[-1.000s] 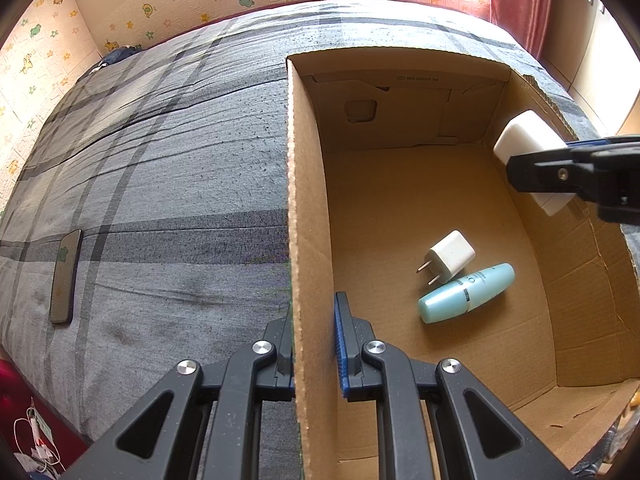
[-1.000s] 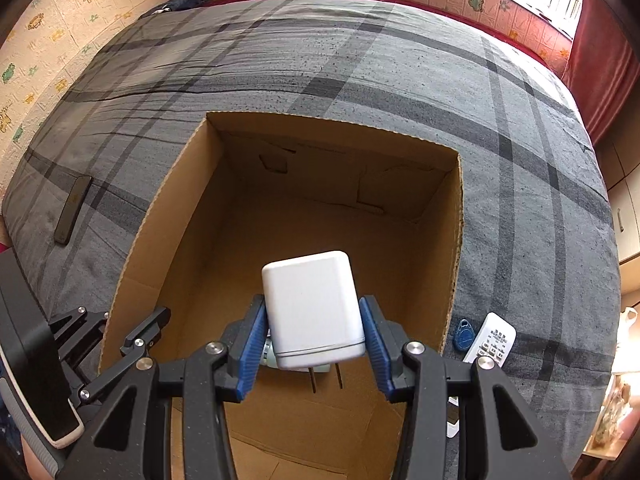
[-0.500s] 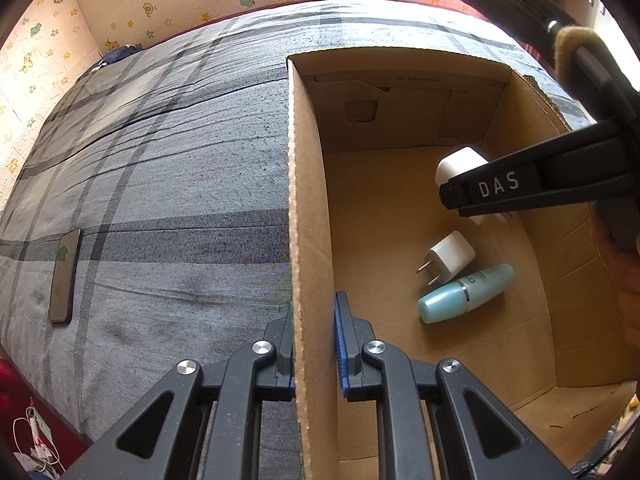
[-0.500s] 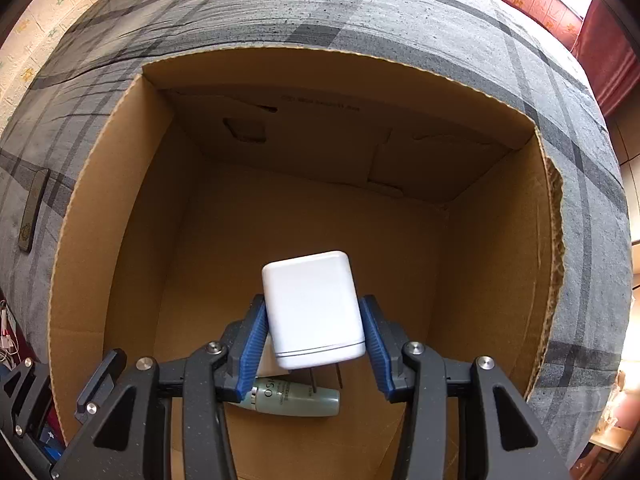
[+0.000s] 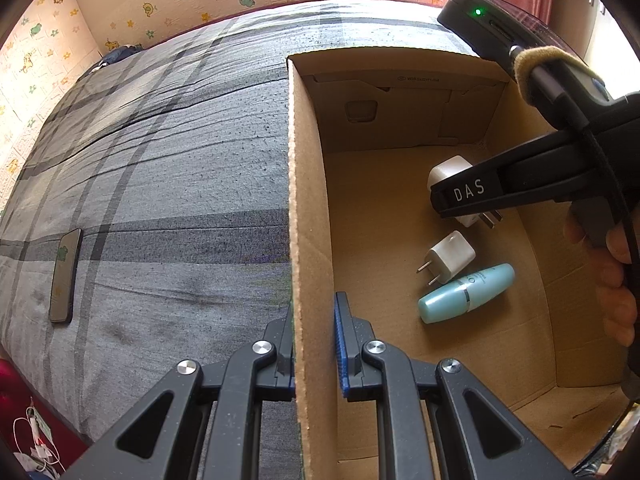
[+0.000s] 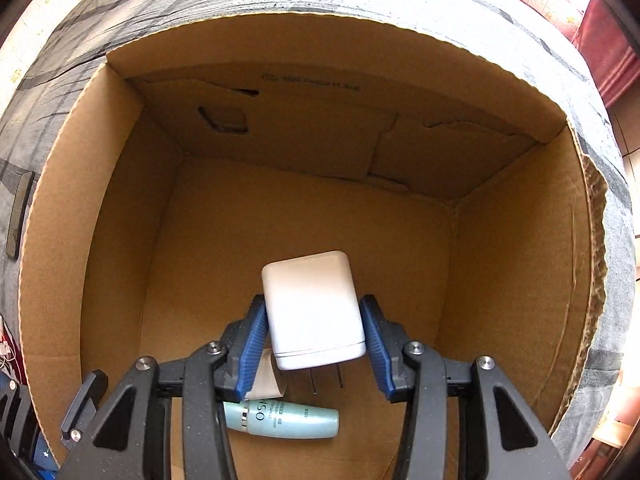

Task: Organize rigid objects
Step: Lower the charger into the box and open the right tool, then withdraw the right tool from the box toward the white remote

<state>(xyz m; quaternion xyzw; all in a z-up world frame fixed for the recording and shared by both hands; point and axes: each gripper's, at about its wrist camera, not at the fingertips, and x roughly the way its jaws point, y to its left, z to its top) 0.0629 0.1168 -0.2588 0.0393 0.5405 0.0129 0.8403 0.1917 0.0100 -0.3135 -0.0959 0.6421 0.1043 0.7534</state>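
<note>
An open cardboard box (image 5: 308, 200) stands on the bed. My left gripper (image 5: 316, 340) is shut on the box's left wall, one finger outside and one inside. My right gripper (image 6: 314, 320) points down into the box (image 6: 100, 220), shut on a large white charger (image 6: 314, 312) whose prongs face back toward the camera. From the left wrist view, that charger (image 5: 448, 168) hangs low over the box floor in the right gripper (image 5: 460, 200). On the floor lie a small white plug (image 5: 452, 256) and a teal bottle (image 5: 466, 294). The bottle (image 6: 288, 418) shows under the right fingers.
A grey plaid cover (image 5: 160, 160) lies over the bed. A dark phone (image 5: 64, 276) rests on it left of the box. A person's hand (image 5: 612, 280) holds the right gripper's handle at the box's right side. Cables (image 5: 36, 436) lie at the lower left.
The right gripper has come down from above the box rim to deep inside the box, with the large white charger still in it. The left gripper has stayed on the wall.
</note>
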